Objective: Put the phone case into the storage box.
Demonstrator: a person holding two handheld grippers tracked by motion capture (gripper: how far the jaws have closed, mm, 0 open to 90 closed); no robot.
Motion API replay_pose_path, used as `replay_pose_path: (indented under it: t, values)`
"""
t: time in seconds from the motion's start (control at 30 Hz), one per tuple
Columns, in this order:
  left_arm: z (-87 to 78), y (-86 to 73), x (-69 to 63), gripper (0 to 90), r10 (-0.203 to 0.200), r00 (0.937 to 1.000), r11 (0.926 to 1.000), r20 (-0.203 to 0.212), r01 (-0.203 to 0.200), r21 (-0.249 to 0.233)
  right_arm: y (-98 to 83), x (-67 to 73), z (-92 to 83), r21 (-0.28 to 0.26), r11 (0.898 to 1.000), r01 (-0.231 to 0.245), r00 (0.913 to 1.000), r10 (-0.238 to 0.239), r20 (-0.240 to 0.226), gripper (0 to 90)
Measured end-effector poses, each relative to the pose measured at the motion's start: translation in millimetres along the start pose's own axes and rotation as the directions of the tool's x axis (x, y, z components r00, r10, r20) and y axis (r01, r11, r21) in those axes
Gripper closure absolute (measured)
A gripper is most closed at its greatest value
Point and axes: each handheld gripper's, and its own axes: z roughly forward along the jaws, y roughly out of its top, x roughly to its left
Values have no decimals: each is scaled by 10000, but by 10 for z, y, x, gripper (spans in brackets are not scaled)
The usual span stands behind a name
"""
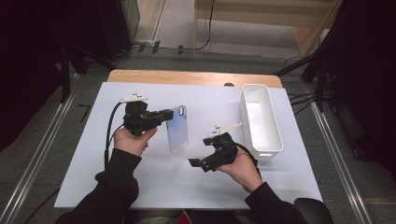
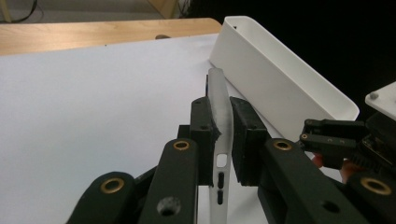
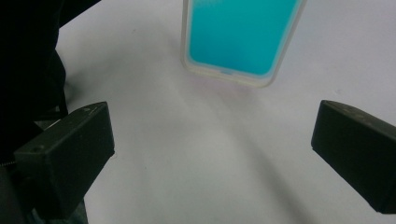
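A translucent phone case (image 1: 178, 129) with a blue tint is held up on its edge over the white table sheet (image 1: 149, 182). My left gripper (image 1: 169, 115) is shut on the case's upper edge; in the left gripper view the thin case (image 2: 220, 121) stands clamped between the two pads. In the right gripper view the case's lower end (image 3: 243, 37) shows teal with a clear rim, ahead of the jaws. My right gripper (image 1: 196, 163) sits lower right of the case, open, with nothing between its jaws (image 3: 210, 154).
A long white empty bin (image 1: 260, 119) stands at the right of the sheet, close behind my right hand. The bin (image 2: 275, 74) lies just past the case in the left gripper view. A wooden table edge (image 1: 187, 77) runs along the back.
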Motion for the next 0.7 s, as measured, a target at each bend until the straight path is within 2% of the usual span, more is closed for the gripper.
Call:
replay_pose_path:
  t: [0.3,0.37,0.53,0.7]
  values:
    - [0,-27,-52,800,-103,9999,9994,-81,101,-325,-78,46,-97,-225,9997,-38,9990,48,446,0]
    - [2,-34,-68,800,-187,9998,9991,-71,184,-376,-74,46,-114,-384,9992,-67,9985,87,538,0]
    - [-1,-42,-116,800,-112,9997,9985,-218,100,-534,-50,52,-144,-642,9979,-45,9965,98,829,0]
    - [23,-71,-158,799,-317,9993,9975,-176,305,-634,-20,71,-168,-932,9956,-43,9922,159,1235,0]
